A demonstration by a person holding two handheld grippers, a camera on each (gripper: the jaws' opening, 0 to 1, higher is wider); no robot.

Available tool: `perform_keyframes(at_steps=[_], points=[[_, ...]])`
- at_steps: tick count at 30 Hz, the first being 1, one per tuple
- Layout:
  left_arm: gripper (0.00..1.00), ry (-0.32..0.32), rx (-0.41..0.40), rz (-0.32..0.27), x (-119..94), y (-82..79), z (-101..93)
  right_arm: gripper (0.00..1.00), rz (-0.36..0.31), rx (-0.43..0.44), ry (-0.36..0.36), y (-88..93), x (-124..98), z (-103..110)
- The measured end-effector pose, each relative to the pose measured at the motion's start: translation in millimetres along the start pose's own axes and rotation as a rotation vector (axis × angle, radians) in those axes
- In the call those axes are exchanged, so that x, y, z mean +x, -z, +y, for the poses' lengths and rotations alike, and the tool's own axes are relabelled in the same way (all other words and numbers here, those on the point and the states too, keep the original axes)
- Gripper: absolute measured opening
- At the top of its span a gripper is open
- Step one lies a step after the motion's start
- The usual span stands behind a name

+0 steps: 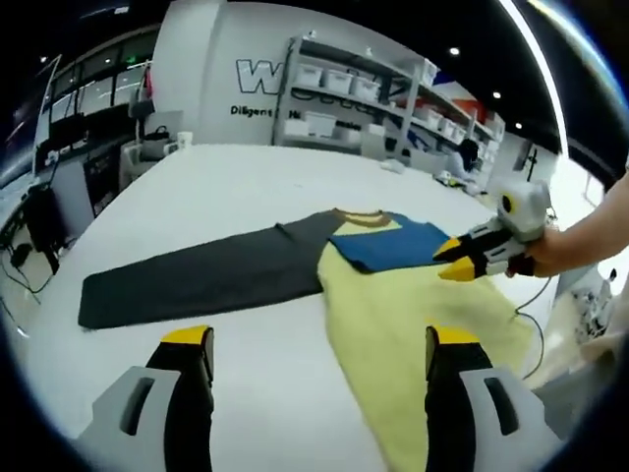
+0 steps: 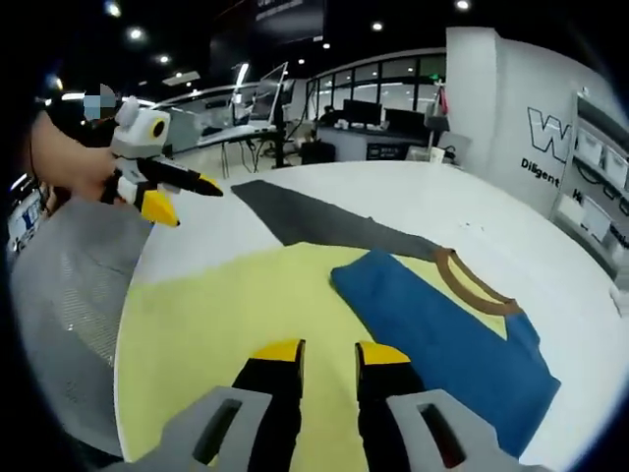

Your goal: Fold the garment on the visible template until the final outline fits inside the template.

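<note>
Left gripper view: garment (image 1: 393, 285) flat on white table (image 1: 246, 187); dark sleeve (image 1: 197, 275) extended left of yellow body, blue panel (image 1: 388, 243) at brown collar (image 1: 362, 218). Left gripper (image 1: 319, 344) spread wide, empty, short of garment hem. Right gripper (image 1: 454, 258) at blue panel edge, tips parted. Right gripper view: right gripper (image 2: 329, 356) narrowly parted above yellow fabric, pinching nothing; left gripper (image 2: 192, 202) beyond garment, parted.

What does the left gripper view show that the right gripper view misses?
The left gripper view takes in the dark sleeve's whole length to its cuff and the storage shelves. The right gripper view takes in desks with monitors and a grey mesh chair. Both share the garment on the white table, with its blue panel and brown collar.
</note>
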State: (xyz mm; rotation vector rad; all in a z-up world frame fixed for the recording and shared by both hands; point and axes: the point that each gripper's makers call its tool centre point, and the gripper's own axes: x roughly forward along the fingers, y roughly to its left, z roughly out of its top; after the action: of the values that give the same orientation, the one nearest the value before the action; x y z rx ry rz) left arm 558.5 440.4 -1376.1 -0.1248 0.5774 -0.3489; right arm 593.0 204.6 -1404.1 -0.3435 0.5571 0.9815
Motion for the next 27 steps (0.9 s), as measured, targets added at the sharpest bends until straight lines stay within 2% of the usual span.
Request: perform_keyframes(at_steps=[1,5,10,17,27], points=[[0.88,-0.007,-0.009,-0.002,0.0,-0.7,3.2,0.15,0.0,0.004,0.004,2.0,-2.6,-1.0],[0.87,-0.082,-0.095,-0.04,-2.2,-6.8,36.9,0.16,0.0,0.017,0.016,9.9,-11.9,-4.3],[0.84,-0.174,-0.201,-0.081,-10.0,-9.4,79.8,0.2,-0.021,0.033,0.025,10.7,-21.4,-8.2],[0.77,-0.289,-0.339,-0.108,-18.0,-6.0,137.5,0.21,-0.034,0.044,0.039,12.4,-32.0,-16.5],[0.65,-0.404,-0.498,-0.114,-17.4,7.4,183.9,0.2,-0.053,0.052,0.056,9.7,-45.0,-24.0]])
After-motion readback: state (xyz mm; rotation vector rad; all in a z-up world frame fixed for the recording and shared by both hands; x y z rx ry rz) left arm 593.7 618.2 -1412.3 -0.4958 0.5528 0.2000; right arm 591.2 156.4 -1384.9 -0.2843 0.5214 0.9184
